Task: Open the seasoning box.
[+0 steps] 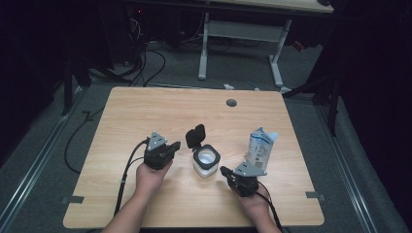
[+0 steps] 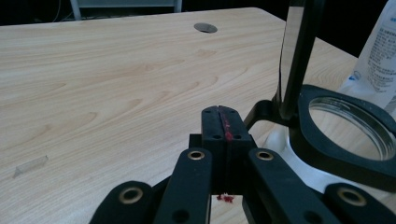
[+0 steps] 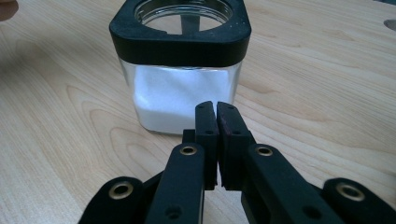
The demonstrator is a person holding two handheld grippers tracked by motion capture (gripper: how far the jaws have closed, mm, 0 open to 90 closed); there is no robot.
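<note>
Black jaws pressed together on both, holding nothing: left gripper (image 1: pixel 171 147) and right gripper (image 1: pixel 225 171) flank one glass jar (image 1: pixel 206 160) at table (image 1: pixel 145 107) centre, lid (image 1: pixel 195 136) flipped up at its far-left corner. Jar sits just ahead of right gripper, slightly nearer to it. One white pouch (image 1: pixel 259 144) stands right of jar.

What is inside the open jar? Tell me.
The glass jar holds a white powder or granules filling roughly its lower half, with its hinged lid standing open. The black collar hides the upper inside wall.
</note>
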